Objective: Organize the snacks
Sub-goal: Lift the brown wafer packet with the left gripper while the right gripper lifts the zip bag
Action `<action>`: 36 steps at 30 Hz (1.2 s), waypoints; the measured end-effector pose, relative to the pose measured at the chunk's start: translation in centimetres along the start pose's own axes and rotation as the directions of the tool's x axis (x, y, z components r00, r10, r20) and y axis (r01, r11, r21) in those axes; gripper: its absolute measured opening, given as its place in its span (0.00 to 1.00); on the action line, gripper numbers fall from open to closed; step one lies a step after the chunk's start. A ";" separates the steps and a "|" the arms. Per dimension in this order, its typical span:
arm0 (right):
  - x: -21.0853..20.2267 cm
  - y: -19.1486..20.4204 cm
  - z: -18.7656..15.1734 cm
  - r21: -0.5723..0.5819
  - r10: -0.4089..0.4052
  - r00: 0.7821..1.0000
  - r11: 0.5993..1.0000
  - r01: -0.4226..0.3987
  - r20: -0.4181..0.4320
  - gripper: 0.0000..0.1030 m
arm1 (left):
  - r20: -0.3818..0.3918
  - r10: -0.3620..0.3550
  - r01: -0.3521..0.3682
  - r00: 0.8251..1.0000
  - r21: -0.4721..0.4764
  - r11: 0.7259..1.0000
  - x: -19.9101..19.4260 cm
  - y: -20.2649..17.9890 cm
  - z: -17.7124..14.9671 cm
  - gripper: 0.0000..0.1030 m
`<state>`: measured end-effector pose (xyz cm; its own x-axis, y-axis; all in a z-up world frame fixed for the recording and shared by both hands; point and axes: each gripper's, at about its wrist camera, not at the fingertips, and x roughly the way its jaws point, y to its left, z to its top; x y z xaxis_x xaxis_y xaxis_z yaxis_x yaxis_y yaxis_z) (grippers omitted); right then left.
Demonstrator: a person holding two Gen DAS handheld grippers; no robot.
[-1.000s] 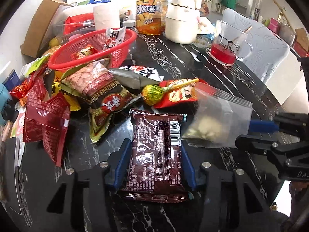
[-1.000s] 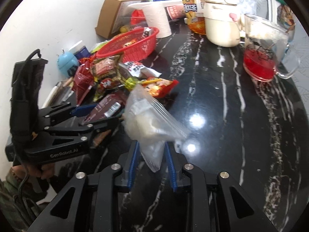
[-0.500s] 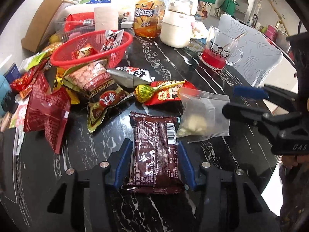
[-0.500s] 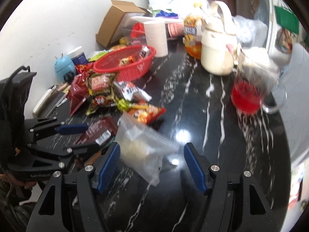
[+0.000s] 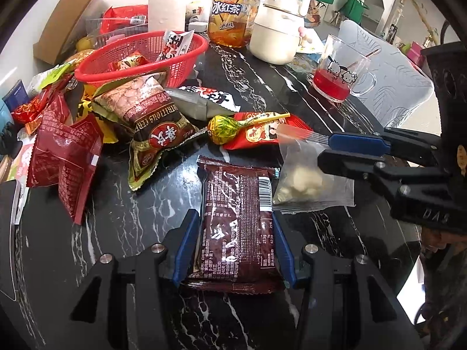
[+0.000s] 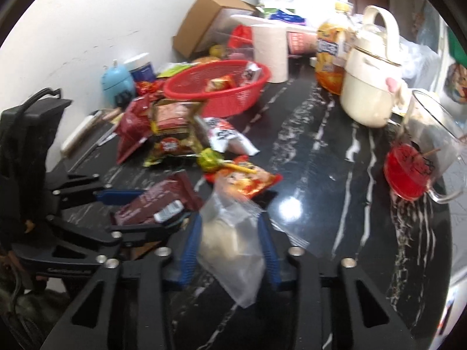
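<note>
Crowding black marble table (image 5: 251, 93): snacks, left claw (image 5: 233, 242) clenching brown packet (image 5: 238, 221).

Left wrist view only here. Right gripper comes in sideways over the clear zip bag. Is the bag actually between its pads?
Observer: Yes. In the right wrist view the clear zip bag sits between both blue pads of the right gripper, jaws closing on it.
Operator: Left gripper has the brown packet. Do the grippers collide?
Observer: Its near fingertip ends right beside the right gripper's left pad; contact cannot be told.
Operator: What is left of the red basket? My edge cuts off.
Observer: A pale blue egg-shaped container and a white-lidded blue jar stand by the wall.
</note>
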<state>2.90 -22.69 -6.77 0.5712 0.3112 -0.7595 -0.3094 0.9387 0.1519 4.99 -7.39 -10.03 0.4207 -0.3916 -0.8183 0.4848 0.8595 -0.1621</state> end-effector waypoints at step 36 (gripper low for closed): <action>1.6 0.8 -0.7 -0.152 -0.129 0.991 0.981 0.122 -0.037 0.76 | 0.033 0.080 -0.083 0.996 0.079 0.993 0.9 -0.8 0.4 0.50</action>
<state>3.02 -21.51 -8.30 0.5776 0.1822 -0.7958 -0.3497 0.9360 -0.0396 5.30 -8.57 -10.45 0.4830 -0.3320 -0.8102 0.5076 0.8601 -0.0498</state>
